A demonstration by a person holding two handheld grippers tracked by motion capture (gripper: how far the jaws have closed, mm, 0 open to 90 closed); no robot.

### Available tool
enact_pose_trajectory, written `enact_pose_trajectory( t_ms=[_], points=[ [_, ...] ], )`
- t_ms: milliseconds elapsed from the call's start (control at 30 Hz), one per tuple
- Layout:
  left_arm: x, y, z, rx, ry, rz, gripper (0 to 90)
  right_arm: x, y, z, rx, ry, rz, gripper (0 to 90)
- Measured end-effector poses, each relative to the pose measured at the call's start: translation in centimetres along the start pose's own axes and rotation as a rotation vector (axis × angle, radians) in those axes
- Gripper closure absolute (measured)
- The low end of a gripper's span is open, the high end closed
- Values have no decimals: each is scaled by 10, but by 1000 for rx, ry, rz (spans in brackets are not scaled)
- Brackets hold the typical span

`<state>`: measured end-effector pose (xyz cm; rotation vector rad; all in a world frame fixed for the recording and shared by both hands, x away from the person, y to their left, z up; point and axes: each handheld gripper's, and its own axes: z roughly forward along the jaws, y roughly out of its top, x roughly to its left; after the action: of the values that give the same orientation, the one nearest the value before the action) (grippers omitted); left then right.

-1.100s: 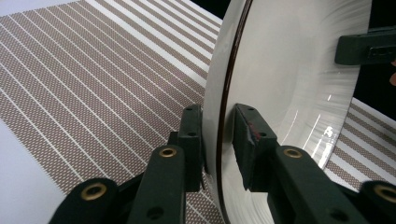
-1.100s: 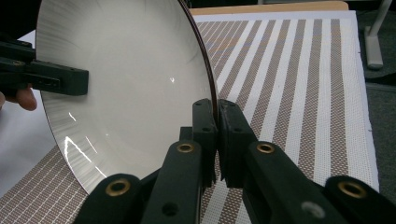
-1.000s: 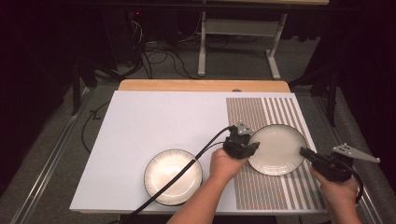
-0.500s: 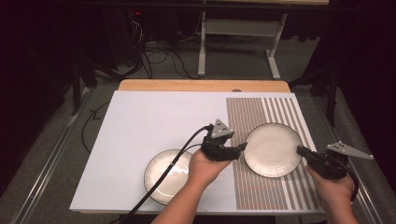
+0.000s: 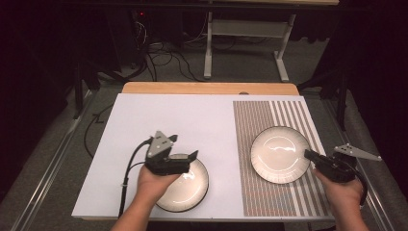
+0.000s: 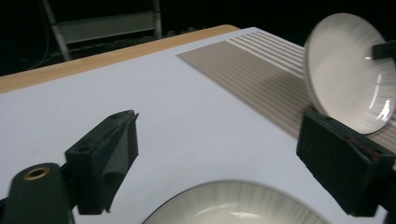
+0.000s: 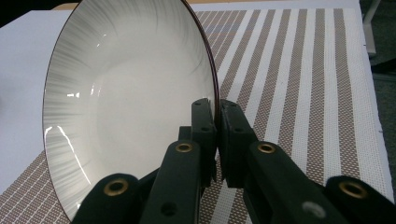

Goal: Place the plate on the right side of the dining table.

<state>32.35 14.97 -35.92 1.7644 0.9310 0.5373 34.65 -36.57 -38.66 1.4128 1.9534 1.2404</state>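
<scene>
Two white ribbed plates are on the table. The left plate (image 5: 192, 190) lies flat on the white sheet, and its rim (image 6: 233, 200) shows at the bottom of the left gripper view. My left gripper (image 5: 191, 161) hovers over this plate's far-left part; its jaws have just been opening and stand wide apart with nothing between them (image 6: 224, 163). The right plate (image 5: 279, 154) rests on the striped mat, tilted up on its right side. My right gripper (image 5: 310, 155) is shut on its right rim (image 7: 217, 126). That plate (image 6: 350, 79) is also in the left gripper view, far right.
A white sheet (image 5: 168, 120) covers the left and middle of the table, and a brown striped mat (image 5: 288, 115) covers the right. A wooden table edge (image 5: 207, 88) runs along the back. Beyond it are a metal stand and cables on the floor.
My left gripper left the right plate's left rim, travelled left to above the left plate, and its jaws opened. The right gripper and its plate stayed where they were.
</scene>
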Motion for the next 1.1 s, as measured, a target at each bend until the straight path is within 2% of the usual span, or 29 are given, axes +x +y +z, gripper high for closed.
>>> enact_pose_trajectory(
  t_ms=[133,167,267,367,533,633,900,1100],
  points=[
    [23,-13,-29,-13,48,-12,93,-2,-1,1,10,-2,10,872],
    [27,-16,-35,-21,46,-20,92,-2,-1,2,11,-1,13,872],
    [37,-26,-54,-37,67,-19,69,-2,0,3,15,-4,24,872],
    [44,-35,-66,-48,81,-22,32,-2,0,5,20,-5,29,870],
    [52,-48,-73,-68,85,-42,2,-4,0,12,40,-13,46,862],
    [55,-48,-74,-83,100,-34,2,-5,0,16,54,-24,47,857],
    [58,-47,-76,-100,90,-54,2,-8,3,25,67,-29,79,857],
    [60,-48,-75,-90,88,-59,7,-10,3,30,91,-57,90,856]
  ],
)
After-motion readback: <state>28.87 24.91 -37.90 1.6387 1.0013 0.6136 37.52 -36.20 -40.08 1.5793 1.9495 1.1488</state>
